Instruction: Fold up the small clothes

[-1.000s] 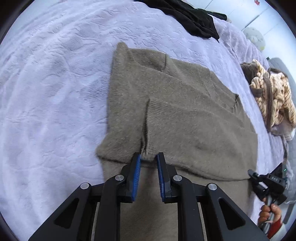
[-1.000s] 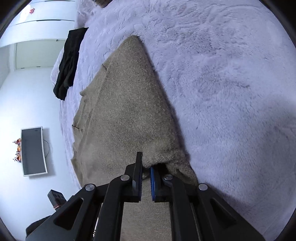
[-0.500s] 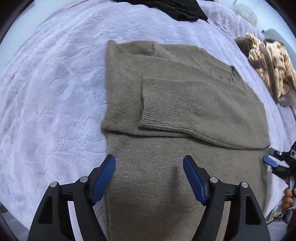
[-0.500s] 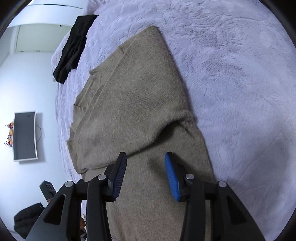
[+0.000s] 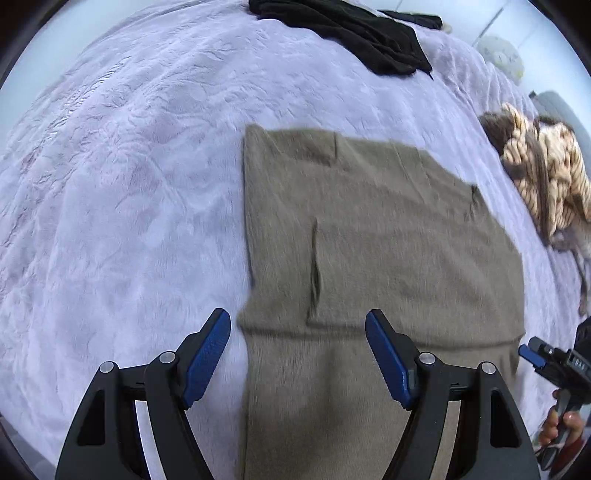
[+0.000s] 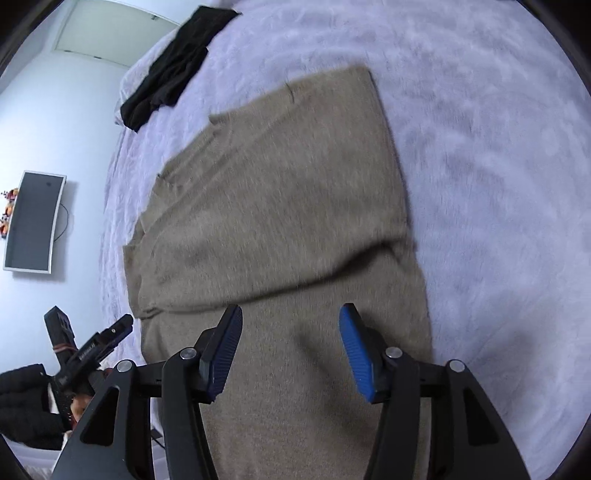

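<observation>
1. A pale lilac plush bedspread (image 5: pixel 122 206) fills both wrist views and carries everything else.
2. The taupe knit sweater (image 5: pixel 384 236) lies flat on the bedspread at the centre of each view. Its upper part is folded down over the lower part, and a ribbed sleeve cuff lies across the top layer. The fold edge runs side to side just beyond both pairs of fingers.
3. A striped brown-and-cream garment (image 5: pixel 543 177) lies bunched at about 2 o'clock in the left wrist view, well apart from the sweater.
4. A black garment (image 5: pixel 354 33) lies at 12 o'clock in the left wrist view, and at 11 o'clock in the right wrist view, near the far edge of the bed.
5. The left gripper (image 5: pixel 297 354) hangs above the sweater's left edge at 6 o'clock, jaws wide apart, nothing pinched; cloth shows below the gap.
6. The right gripper (image 6: pixel 291 350) hangs above the lower layer at 6 o'clock, its jaws opening, the knit beneath them but not gripped.
</observation>
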